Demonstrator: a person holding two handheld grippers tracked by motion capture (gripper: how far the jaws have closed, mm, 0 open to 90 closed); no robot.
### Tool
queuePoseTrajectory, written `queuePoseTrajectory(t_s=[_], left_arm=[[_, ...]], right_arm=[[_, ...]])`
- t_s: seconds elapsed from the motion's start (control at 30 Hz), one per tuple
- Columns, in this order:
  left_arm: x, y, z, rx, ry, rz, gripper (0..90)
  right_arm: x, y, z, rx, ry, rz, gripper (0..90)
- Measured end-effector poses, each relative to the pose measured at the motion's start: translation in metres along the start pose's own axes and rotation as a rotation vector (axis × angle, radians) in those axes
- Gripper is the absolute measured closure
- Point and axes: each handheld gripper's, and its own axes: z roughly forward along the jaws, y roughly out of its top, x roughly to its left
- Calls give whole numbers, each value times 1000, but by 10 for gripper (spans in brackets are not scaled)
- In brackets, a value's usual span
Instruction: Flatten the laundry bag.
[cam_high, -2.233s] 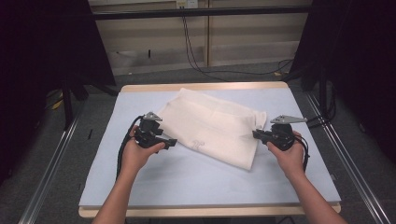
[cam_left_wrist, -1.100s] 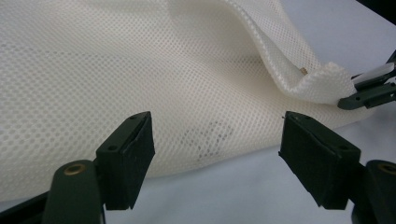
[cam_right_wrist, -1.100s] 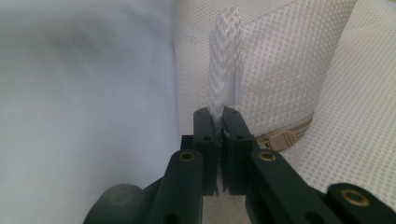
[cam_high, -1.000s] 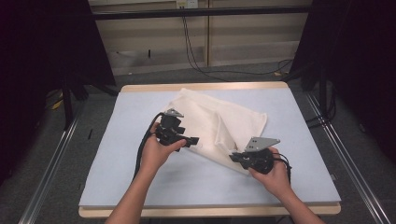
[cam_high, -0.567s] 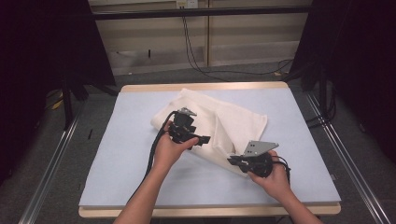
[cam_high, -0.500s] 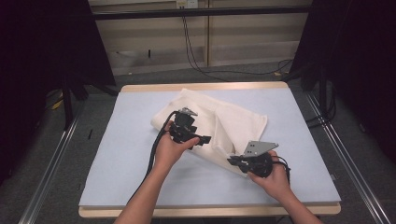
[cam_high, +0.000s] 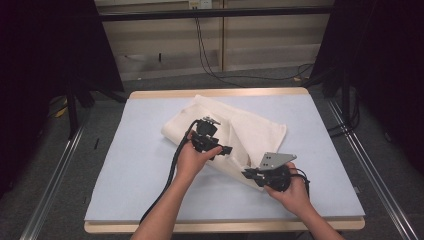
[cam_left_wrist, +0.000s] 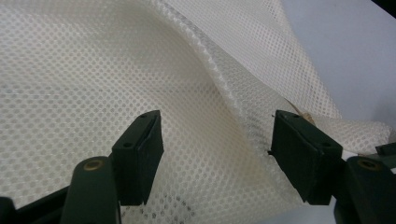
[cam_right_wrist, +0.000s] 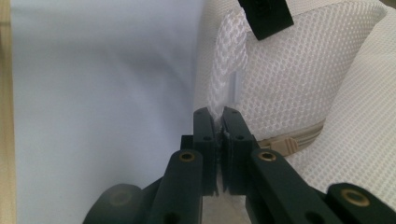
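Observation:
A cream mesh bag (cam_high: 260, 131) lies rumpled on the pale blue table mat (cam_high: 140, 165). My left gripper (cam_high: 228, 150) hovers over the bag's middle, open; its jaws have just been closing. In the left gripper view a raised fold of mesh (cam_left_wrist: 224, 88) runs between the left gripper (cam_left_wrist: 217, 149) jaws, and the pads do not squeeze it. At the bag's near right corner my right gripper (cam_high: 248, 174) is shut on a white braided cord (cam_right_wrist: 227, 70), pinched at the tips of the right gripper (cam_right_wrist: 218, 122).
A beige strap (cam_right_wrist: 282, 143) crosses the mesh just right of my right jaws. The mat has open room to the left and along the near edge. The wooden table rim (cam_high: 220, 226) borders the front; dark curtains and cables stand behind.
My left gripper moved right and slightly down over the bag's middle. The right gripper held still with the cord; two seconds ago it was farther right and back.

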Motion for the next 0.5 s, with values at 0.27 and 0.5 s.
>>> queuePoseTrajectory(t_s=[0.27,0.5], left_arm=[[-10,1,6,21,-78,24,707],[-15,2,-2,66,-51,51,874]], right_arm=[[1,1,0,7,-7,4,858],[0,1,-2,-5,-8,37,766]])
